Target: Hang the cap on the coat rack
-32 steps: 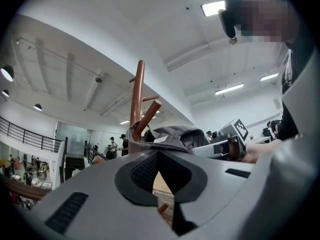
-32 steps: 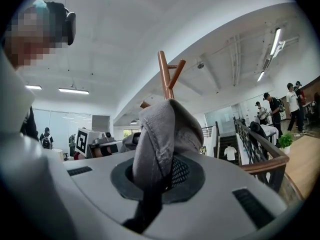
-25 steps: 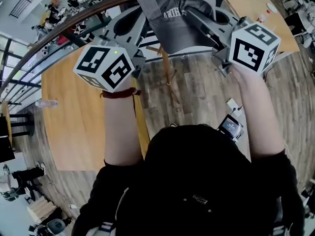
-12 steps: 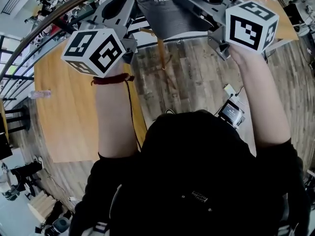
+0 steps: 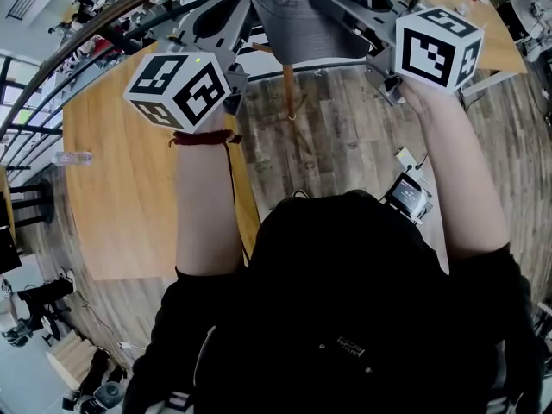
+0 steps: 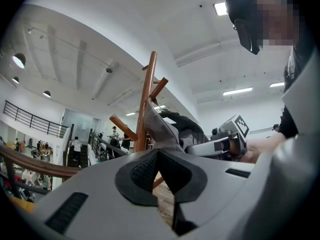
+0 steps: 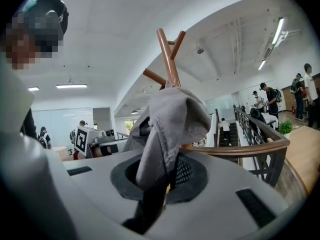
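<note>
In the head view the cap [image 5: 302, 15] is cut by the top edge, and its print cannot be read. It covers the top of the coat rack [image 5: 287, 89]; only a piece of pole shows below. The tips of the left gripper [image 6: 156, 154] and the right gripper [image 7: 161, 176] disappear under the cap there. In the right gripper view the cap hides the lower pole. The people [image 7: 265, 96] far behind are too small to tell.

Plank floor and pale wooden table, from above

Grey-brown plank floor [image 5: 345, 145] fills the middle of the head view. The coat rack [image 5: 287, 89] rises from it at upper centre, and a small screened device [image 5: 405, 198] lies right of centre. The wooden table [image 5: 121, 197] at left carries a clear bottle [image 5: 73, 157] near its left edge.
</note>
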Motion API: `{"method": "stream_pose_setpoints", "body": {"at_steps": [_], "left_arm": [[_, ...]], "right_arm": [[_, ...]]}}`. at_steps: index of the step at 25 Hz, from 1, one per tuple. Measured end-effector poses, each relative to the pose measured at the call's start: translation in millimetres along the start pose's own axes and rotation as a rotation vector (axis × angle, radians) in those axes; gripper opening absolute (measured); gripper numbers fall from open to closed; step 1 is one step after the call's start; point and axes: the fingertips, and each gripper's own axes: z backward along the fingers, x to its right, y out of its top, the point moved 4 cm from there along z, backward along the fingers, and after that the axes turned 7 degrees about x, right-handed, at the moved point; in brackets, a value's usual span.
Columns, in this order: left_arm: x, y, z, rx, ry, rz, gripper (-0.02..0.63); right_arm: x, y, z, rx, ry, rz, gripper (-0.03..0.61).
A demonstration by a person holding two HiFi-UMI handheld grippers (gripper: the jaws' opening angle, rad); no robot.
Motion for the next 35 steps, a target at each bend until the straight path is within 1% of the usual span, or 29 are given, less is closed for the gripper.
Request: {"method": "stream_pose_setpoints", "body": {"at_steps": [4,8,12,16,21,23,30,35], "left_arm": [[3.8,-7.9,3.3,-0.012,-0.014,0.010,0.005],[0.8,-12.9,1.9,-0.011,-0.012,0.034,0.005],[1.9,-16.1,2.4,-0.020,-0.010,0.047,0.005],[2.6,-26.7,6.8,-0.039,-0.014,0.052,0.005],[-0.4,-35.5,14.2,-0.054,-0.015,0.066,0.005],[-0.4,-38.2,16.7,-0.054,-0.013,0.073,0.005],[-0.2,-66.7,24.0,-0.074,-0.003,0.127,0.005],[3.8,-82.1,26.4,-0.098,0.002,0.141,0.005]], "right_arm": [[-0.4,-7.5,3.4,-0.014,0.008,-0.015,0.051],[3.2,-11.6,2.1,-0.030,0.012,-0.021,0.091],[6.6,-17.0,4.0,-0.035,-0.003,-0.046,0.115],[6.7,-24.6,4.5,-0.036,-0.011,-0.053,0.144],[2.6,-29.9,2.0,-0.038,0.007,-0.062,0.230],[2.8,-33.9,4.7,-0.036,0.009,-0.080,0.249],[7.0,-49.5,17.9,-0.047,-0.003,-0.103,0.258],[9.9,-65.5,24.6,-0.108,-0.024,-0.105,0.256]]}}
